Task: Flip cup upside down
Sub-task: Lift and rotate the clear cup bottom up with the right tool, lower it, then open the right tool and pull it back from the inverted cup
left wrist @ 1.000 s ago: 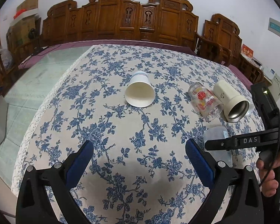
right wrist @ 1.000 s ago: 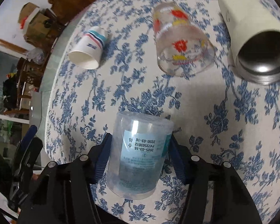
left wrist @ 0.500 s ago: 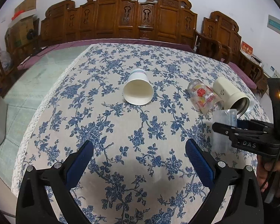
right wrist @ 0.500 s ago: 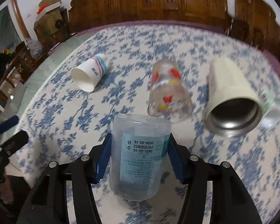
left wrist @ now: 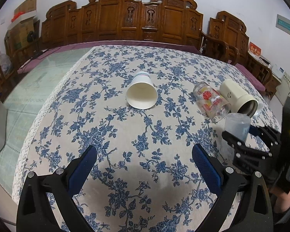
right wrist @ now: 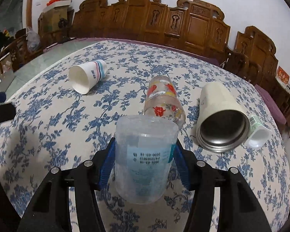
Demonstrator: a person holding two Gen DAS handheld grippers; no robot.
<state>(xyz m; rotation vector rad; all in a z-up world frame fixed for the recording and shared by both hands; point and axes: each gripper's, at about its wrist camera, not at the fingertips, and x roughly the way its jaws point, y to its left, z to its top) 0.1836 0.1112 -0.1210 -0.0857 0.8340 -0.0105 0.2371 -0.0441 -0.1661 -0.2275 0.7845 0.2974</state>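
Right tongs (right wrist: 144, 163) grip the empty, inverted plastic cup (right wrist: 145, 158).

Plastic cup (right wrist: 145, 158) label, upside down: "2030-03-16", glass (left wrist: 210, 100) w/ red 囍

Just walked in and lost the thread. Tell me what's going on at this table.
A person holds a gripper in each hand. The right gripper is shut on a translucent plastic cup, held with its closed end up, label upside down, just over the floral tablecloth. The left gripper hangs open and empty. A paper cup, a printed glass and a cream steel tumbler lie on their sides farther back.
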